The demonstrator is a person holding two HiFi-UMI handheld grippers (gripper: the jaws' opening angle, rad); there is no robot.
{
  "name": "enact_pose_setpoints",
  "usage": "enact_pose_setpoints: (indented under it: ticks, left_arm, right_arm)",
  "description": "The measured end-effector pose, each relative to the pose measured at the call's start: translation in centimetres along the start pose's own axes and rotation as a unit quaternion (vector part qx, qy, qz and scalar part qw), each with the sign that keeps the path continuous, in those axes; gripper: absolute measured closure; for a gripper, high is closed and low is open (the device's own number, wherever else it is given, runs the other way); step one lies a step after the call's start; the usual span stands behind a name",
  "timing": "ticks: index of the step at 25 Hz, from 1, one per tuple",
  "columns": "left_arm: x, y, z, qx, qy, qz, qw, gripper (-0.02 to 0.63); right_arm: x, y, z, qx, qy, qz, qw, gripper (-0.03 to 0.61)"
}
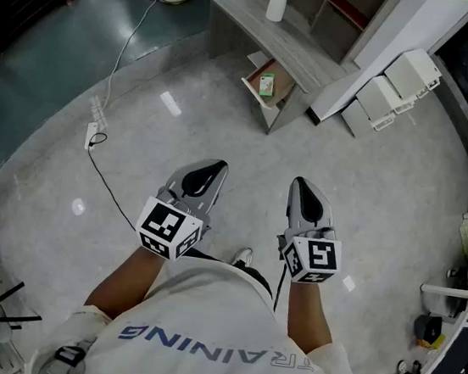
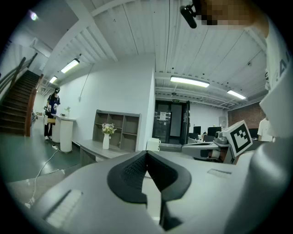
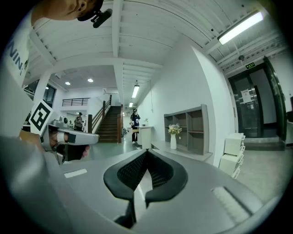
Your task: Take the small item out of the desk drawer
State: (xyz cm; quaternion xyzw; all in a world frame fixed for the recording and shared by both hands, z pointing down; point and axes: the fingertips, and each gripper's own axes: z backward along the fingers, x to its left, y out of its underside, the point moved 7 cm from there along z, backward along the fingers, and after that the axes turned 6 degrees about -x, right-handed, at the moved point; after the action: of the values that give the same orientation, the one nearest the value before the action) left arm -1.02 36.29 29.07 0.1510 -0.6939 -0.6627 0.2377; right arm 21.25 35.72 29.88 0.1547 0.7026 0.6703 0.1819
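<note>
I stand on the grey floor, a few steps back from the grey desk (image 1: 301, 56) at the top of the head view. A white vase (image 1: 277, 4) with flowers stands on it, and a small green item (image 1: 267, 84) lies on the open shelf under it. No drawer can be made out. My left gripper (image 1: 217, 165) and right gripper (image 1: 297, 181) are held side by side at waist height, pointing toward the desk. Both are shut with nothing between their fingers. The left gripper view has the tips (image 2: 147, 152) meeting, desk (image 2: 94, 147) beyond; the right gripper view shows the same (image 3: 147, 151).
White drawer cabinets (image 1: 397, 88) stand right of the desk against a pillar. A power strip with its cable (image 1: 93, 133) lies on the floor to the left. A person (image 3: 135, 123) stands far off by a staircase. Clutter and equipment (image 1: 460, 289) line the right edge.
</note>
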Motion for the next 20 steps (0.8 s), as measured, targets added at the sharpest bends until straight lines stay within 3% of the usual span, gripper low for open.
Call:
enact_pose_setpoints:
  ticks: [20]
  left_arm:
    - [2.0, 0.2, 2.2, 0.000, -0.004, 0.011, 0.9999, 0.614]
  right_arm:
    - [2.4, 0.6, -0.5, 0.005, 0.013, 0.001, 1.000, 0.563]
